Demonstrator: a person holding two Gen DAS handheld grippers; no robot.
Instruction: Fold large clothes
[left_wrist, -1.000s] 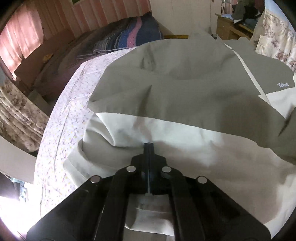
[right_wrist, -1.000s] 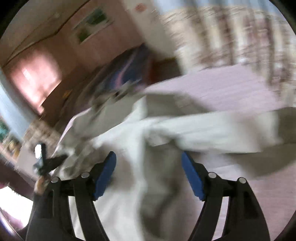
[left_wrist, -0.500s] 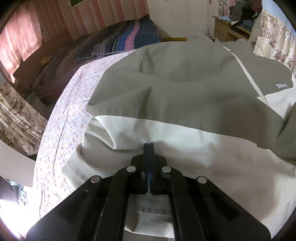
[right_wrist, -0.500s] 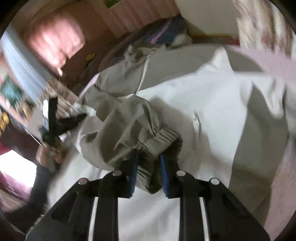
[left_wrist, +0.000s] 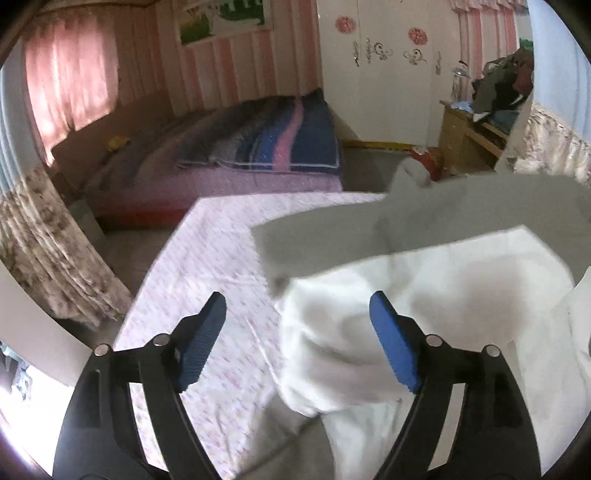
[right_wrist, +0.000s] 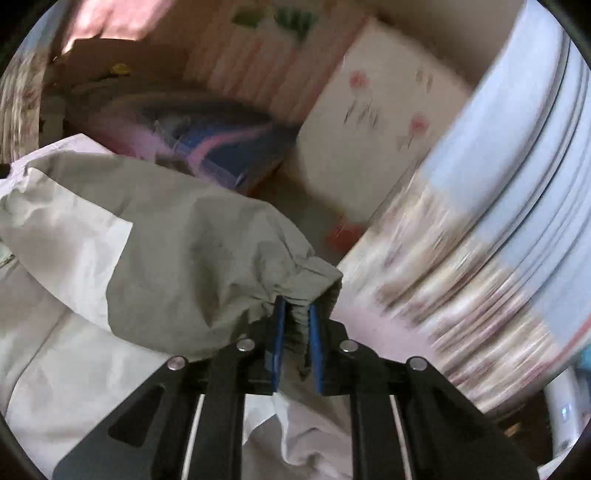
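Blue fingers (right_wrist: 279, 332) of the right gripper (right_wrist: 295, 321) pinch the elastic cuff (right_wrist: 308, 291) of the grey-and-white jacket (right_wrist: 177, 266), easing slightly wider, cuff still caught between them. Over on the left gripper (left_wrist: 297, 339), jaws are spreading wide, pads clear of the cloth; white jacket fabric lies below, on the floral sheet (left_wrist: 218, 266). Behind it, a striped blanket (left_wrist: 280, 140) on a bed.

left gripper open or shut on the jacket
Open. The left gripper has its blue pads spread wide and opening, above the white part of the jacket without pressing it.
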